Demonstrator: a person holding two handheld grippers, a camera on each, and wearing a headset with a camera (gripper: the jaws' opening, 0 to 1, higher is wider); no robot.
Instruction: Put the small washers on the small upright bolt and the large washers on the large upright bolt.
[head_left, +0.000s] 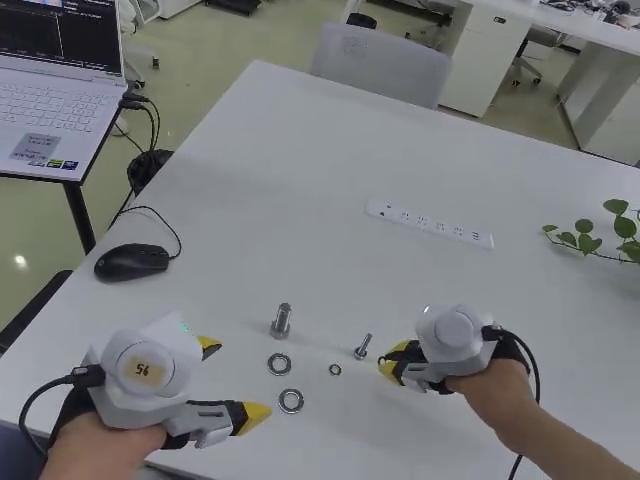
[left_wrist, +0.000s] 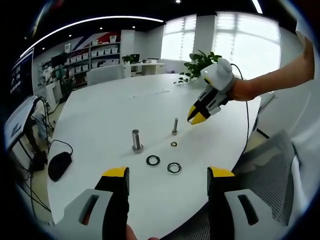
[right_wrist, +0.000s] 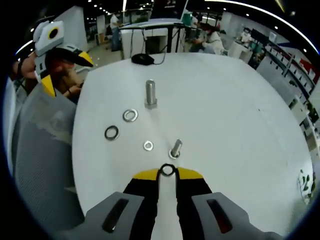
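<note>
Your right gripper (right_wrist: 168, 174) grips a small washer (right_wrist: 168, 170) near the small bolt (right_wrist: 175, 148). Your left gripper (left_wrist: 168, 175) has its jaws open. Both bolts look bare, and three washers (head_left: 291, 401) wait on the surface (head_left: 300, 200).

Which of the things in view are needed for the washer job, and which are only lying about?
For the job: large bolt, small bolt, two large washers, loose small washer, held small washer in right gripper.
Lying about: mouse, power strip, laptop, plant.
</note>
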